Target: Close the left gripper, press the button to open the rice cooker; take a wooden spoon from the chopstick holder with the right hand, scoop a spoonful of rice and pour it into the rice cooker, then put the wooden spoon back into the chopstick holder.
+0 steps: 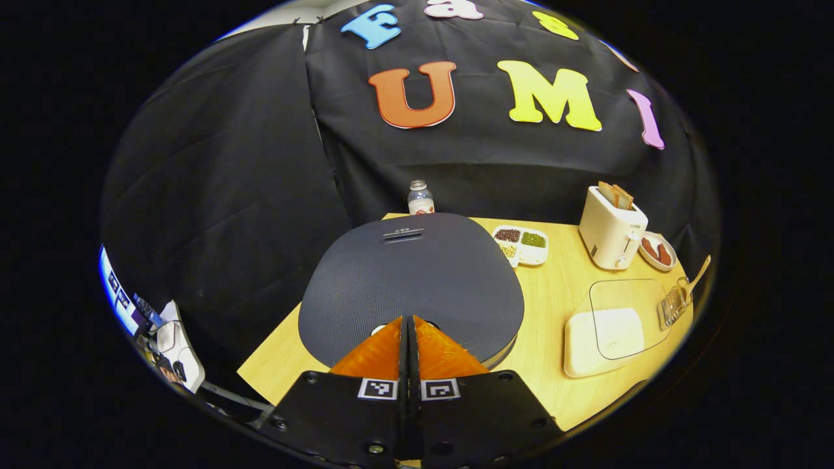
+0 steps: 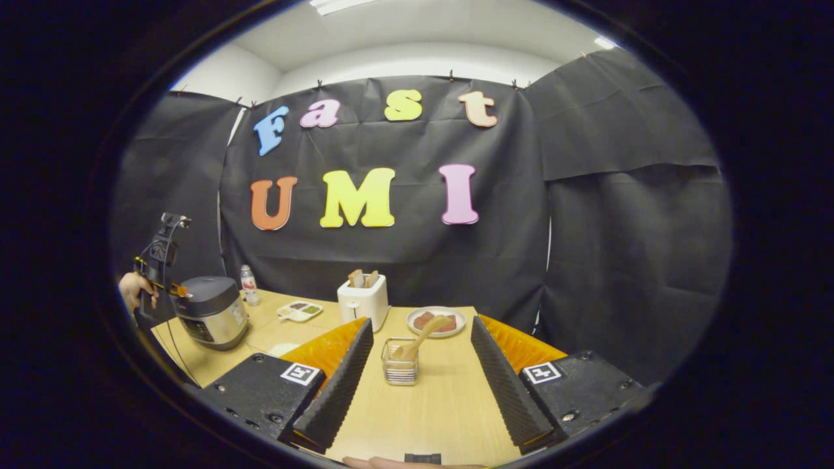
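So far only the first step looks done: the left claw (image 1: 408,320) has its fingers pressed together, tips poised over the front edge of the cooker (image 1: 412,286), whose dark lid is down. Whether the tips touch the button I cannot tell; a pale spot beside them may be it. From the right gripper view the left claw (image 2: 174,291) sits at the top front of the cooker (image 2: 210,311), held by a hand (image 2: 132,290). The right claw (image 2: 417,355) is spread wide and holds nothing, low over the desk (image 2: 433,404), facing the holder (image 2: 399,360) between its fingers but well short of it. The spoon (image 2: 420,337) stands tilted in that clear wire holder, untouched. Everything after the press is left, I judge: opening, taking the spoon, scooping, pouring, returning. A pale, glass-lidded container (image 1: 603,335), possibly the rice, lies right of the cooker.
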Available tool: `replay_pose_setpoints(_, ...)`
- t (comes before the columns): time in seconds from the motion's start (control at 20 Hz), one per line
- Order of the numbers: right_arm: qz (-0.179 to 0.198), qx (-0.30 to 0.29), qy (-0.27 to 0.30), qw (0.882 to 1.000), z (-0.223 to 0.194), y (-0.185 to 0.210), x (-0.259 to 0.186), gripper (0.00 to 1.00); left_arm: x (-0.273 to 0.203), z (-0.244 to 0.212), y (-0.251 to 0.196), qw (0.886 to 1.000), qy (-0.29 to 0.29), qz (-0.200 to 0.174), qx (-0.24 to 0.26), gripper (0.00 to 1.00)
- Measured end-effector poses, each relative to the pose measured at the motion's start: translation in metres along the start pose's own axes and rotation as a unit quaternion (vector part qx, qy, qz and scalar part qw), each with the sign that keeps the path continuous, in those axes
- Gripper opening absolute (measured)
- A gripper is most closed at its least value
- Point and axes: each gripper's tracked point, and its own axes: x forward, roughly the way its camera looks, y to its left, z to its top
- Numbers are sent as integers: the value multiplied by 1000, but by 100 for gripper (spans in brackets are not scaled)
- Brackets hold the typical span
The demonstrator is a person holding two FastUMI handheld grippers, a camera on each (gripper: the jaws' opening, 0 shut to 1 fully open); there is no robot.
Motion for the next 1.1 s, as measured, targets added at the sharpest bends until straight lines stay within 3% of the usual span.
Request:
replay_pose_setpoints(0.15,-7,-20,1,1000,-1,-8,-3,98,-7,4,4,1000,-9,13,-3,0)
replay_pose_setpoints(0.25,-9,-27,3,1000,-4,-11,-6,98,-26,29,9,998,-59,26,7,0)
replay_pose_setpoints(0.35,-23,-10,-10,1000,2,-20,-10,94,-57,59,21,990,-129,54,16,14)
replay_pose_setpoints(0.5,-27,-7,-27,999,7,-19,-14,98,-100,68,9,988,-155,25,-2,95)
replay_pose_setpoints(0.6,-22,-7,-26,999,5,-16,-14,94,-116,68,5,986,-167,11,-9,96)
replay_pose_setpoints(0.8,-20,0,-32,999,4,-14,-15,98,-140,57,2,984,-180,1,9,96)
replay_pose_setpoints(0.85,-20,0,-35,999,2,-13,-13,98,-144,53,5,983,-181,6,12,100)
replay_pose_setpoints(0.9,-22,-1,-33,999,-3,-13,-9,94,-149,47,4,984,-179,7,12,96)
replay_pose_setpoints(0.95,-24,-2,-25,999,-11,-14,-4,98,-155,43,2,983,-182,2,9,96)
replay_pose_setpoints(1.05,-27,5,-6,1000,-25,-12,10,94,-167,37,-3,980,-196,-12,-4,96)
replay_pose_setpoints(1.1,-33,9,-5,999,-27,-14,20,98,-173,32,-4,979,-202,-18,-6,96)
